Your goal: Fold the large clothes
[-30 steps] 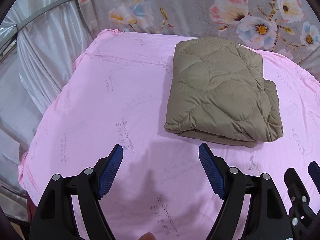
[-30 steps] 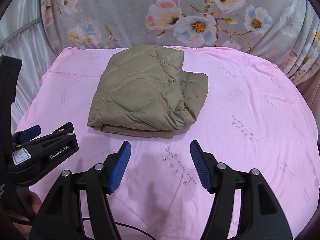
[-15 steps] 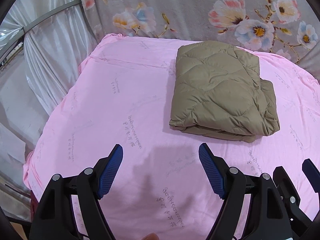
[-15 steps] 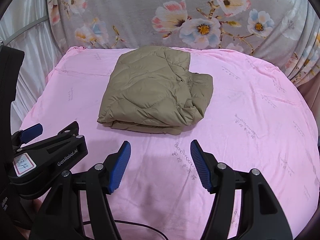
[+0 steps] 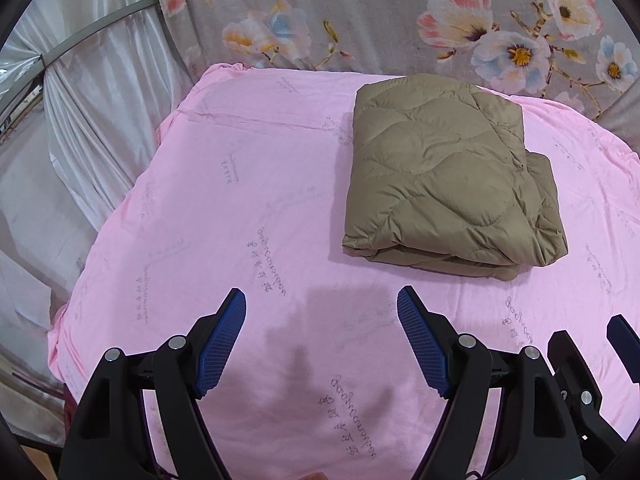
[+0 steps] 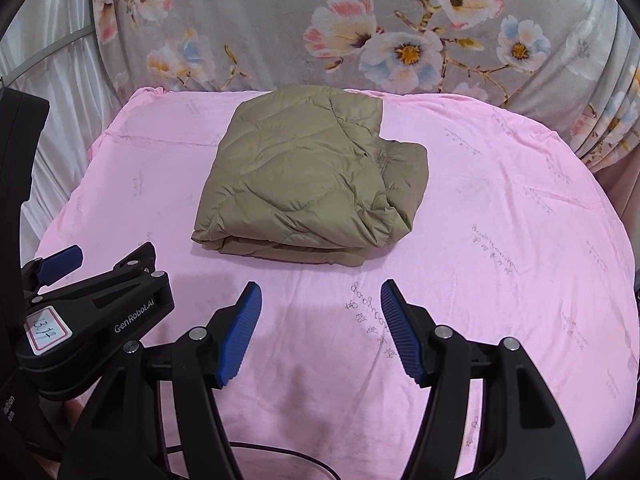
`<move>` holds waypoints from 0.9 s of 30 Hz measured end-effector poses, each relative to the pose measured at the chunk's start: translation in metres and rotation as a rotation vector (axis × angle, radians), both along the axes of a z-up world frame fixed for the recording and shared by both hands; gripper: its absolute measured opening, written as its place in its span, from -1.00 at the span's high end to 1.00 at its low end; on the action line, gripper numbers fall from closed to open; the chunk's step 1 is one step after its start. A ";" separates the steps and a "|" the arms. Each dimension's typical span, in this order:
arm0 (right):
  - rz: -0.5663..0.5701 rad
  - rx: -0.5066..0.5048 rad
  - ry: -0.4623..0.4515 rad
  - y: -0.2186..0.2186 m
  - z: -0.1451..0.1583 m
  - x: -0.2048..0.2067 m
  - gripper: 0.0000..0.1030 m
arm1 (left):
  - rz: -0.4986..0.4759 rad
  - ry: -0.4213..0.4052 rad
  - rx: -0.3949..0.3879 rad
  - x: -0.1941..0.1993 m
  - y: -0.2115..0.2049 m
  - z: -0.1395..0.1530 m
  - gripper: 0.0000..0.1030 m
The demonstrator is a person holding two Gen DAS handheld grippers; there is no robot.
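Note:
A khaki quilted jacket point(image 5: 448, 176) lies folded into a thick rectangle on the pink sheet point(image 5: 248, 200), toward the far side. It also shows in the right wrist view point(image 6: 308, 176). My left gripper point(image 5: 320, 340) is open and empty, held above the sheet near its front edge, well short of the jacket. My right gripper point(image 6: 320, 332) is open and empty too, beside the left one and in front of the jacket's near edge. The left gripper's body point(image 6: 96, 316) shows at the left of the right wrist view.
A grey floral cloth point(image 6: 360, 32) hangs behind the table. White satin drapes point(image 5: 80, 120) hang at the left. The pink sheet point(image 6: 520, 220) falls off rounded edges left and right. A black cable point(image 6: 280, 452) runs along the front edge.
Both grippers have drawn back and risen a little from the jacket, so it looks smaller and farther. The jaws stayed open. The jacket has not moved.

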State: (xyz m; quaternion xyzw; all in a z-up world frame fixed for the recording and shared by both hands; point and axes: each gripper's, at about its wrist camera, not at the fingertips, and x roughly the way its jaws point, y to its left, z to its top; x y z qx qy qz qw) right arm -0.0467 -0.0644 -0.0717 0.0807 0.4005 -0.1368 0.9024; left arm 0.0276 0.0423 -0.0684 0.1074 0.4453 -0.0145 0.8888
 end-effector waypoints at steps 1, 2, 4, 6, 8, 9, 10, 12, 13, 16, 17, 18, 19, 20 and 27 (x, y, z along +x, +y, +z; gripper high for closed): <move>0.000 0.001 0.002 0.000 -0.001 0.001 -0.16 | 0.000 0.003 0.002 0.001 0.000 -0.001 -0.49; 0.000 0.002 0.004 0.000 -0.001 0.003 -0.16 | 0.000 0.005 0.003 0.002 0.000 -0.002 -0.49; -0.002 0.000 0.007 0.000 -0.002 0.005 -0.16 | 0.000 0.008 0.005 0.004 -0.001 -0.003 -0.49; -0.004 -0.001 0.009 0.000 -0.003 0.007 -0.16 | -0.001 0.011 0.006 0.005 -0.002 -0.004 -0.49; -0.005 0.000 0.012 -0.001 -0.004 0.008 -0.16 | -0.002 0.012 0.009 0.006 -0.002 -0.005 -0.49; -0.007 0.000 0.014 -0.001 -0.005 0.008 -0.16 | -0.003 0.014 0.010 0.007 -0.003 -0.006 -0.49; -0.010 0.001 0.015 -0.001 -0.006 0.009 -0.16 | -0.003 0.015 0.010 0.008 -0.004 -0.007 -0.49; -0.014 0.001 0.019 -0.003 -0.007 0.011 -0.16 | -0.004 0.019 0.010 0.009 -0.006 -0.008 -0.49; -0.016 0.002 0.020 -0.004 -0.008 0.012 -0.16 | -0.005 0.021 0.010 0.010 -0.007 -0.009 -0.49; -0.024 0.003 0.024 -0.004 -0.009 0.014 -0.16 | -0.005 0.026 0.009 0.013 -0.008 -0.011 -0.49; -0.027 0.003 0.025 -0.005 -0.010 0.014 -0.16 | -0.005 0.027 0.010 0.013 -0.009 -0.011 -0.49; -0.030 0.003 0.026 -0.005 -0.011 0.015 -0.16 | -0.006 0.030 0.009 0.014 -0.010 -0.012 -0.49; -0.033 0.003 0.027 -0.005 -0.011 0.015 -0.16 | -0.007 0.032 0.009 0.015 -0.010 -0.013 -0.49; -0.034 0.003 0.028 -0.005 -0.012 0.016 -0.16 | -0.007 0.034 0.010 0.015 -0.011 -0.013 -0.49; -0.042 0.003 0.031 -0.006 -0.013 0.017 -0.16 | -0.011 0.034 0.014 0.017 -0.013 -0.015 -0.49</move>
